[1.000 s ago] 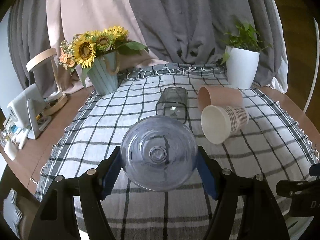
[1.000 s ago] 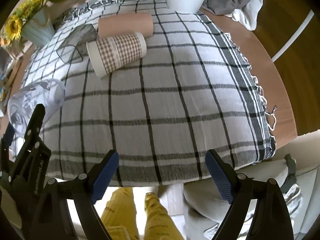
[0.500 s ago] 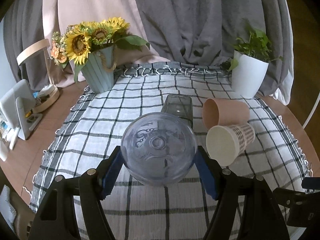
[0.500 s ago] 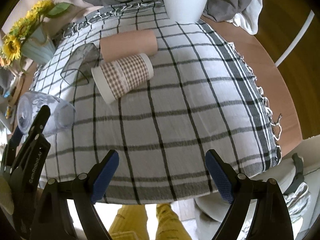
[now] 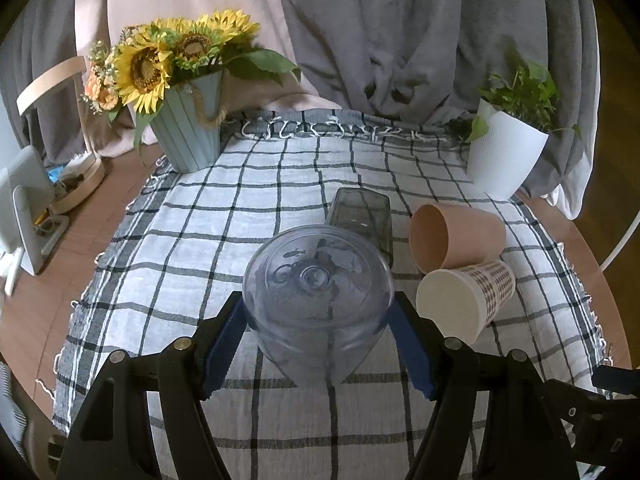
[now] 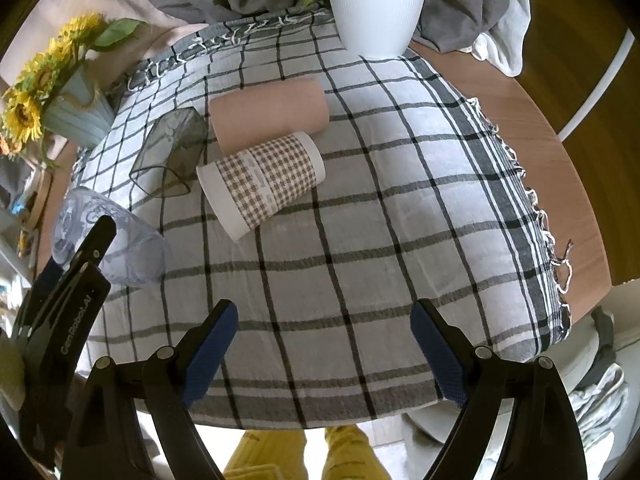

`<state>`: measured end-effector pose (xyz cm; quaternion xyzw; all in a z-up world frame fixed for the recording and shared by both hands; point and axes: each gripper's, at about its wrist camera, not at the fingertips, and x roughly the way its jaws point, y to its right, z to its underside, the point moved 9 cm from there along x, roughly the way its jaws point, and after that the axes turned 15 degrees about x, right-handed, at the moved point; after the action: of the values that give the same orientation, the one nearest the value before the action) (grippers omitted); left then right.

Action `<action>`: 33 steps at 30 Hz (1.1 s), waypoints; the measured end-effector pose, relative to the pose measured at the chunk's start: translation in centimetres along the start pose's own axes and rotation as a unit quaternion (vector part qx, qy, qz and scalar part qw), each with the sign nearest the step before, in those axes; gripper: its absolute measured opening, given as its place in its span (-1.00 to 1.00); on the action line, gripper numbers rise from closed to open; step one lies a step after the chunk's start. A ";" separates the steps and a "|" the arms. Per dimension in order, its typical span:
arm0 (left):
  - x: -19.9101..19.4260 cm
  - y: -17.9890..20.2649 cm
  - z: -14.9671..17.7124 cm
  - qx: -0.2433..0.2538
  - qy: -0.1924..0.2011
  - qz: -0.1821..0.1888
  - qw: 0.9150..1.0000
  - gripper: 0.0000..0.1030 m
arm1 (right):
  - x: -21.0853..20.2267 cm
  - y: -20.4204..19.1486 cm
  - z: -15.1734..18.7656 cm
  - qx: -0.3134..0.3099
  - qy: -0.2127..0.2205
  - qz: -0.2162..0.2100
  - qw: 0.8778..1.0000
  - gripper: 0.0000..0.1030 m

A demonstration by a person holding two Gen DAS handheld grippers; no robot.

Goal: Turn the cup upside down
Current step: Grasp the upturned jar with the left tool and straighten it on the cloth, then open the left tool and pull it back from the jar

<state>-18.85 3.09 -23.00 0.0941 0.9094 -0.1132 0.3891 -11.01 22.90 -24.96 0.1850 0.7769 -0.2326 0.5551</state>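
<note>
text: "GenRobot.AI" | on: left tongs (image 6: 86,240) black arm | view: right wrist

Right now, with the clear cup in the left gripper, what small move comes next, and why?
Probably lower the clear cup onto the cloth: the left gripper holds it base-up and tilted, near the cloth; contact is unclear.

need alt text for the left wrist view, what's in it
The left claw grips a clear bluish cup, its base facing the camera, over a checked tablecloth. Behind lie a dark glass, a pink cup and a gingham paper cup on their sides, between a sunflower vase and a white plant pot.
</note>
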 end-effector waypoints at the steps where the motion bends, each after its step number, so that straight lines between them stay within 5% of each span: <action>1: 0.1 0.0 0.0 -0.002 -0.003 0.005 1.000 0.38 | 0.0 0.0 -0.1 0.001 0.001 0.000 1.000 0.71; 6: 0.4 -0.1 0.0 -0.009 -0.017 0.012 1.000 0.70 | -0.3 -0.1 -0.3 0.008 0.002 -0.001 1.000 0.71; 15: -0.8 -0.2 0.0 0.003 -0.026 0.012 1.000 0.82 | -1.4 0.0 -0.3 0.010 0.016 0.000 1.000 0.71; 19: -3.5 -0.7 -0.3 0.013 -0.015 0.000 1.000 0.99 | -3.3 -0.3 -0.1 0.003 0.039 -0.007 0.999 0.71; 33: -14.4 -3.3 -0.7 0.018 0.020 -0.062 0.998 0.99 | -11.3 -2.1 1.9 -0.036 0.112 -0.075 0.990 0.72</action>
<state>-10.41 -1.05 -11.62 0.0467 0.9188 -0.1512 0.3616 -7.10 19.74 -14.39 0.1309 0.8536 -0.2228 0.4523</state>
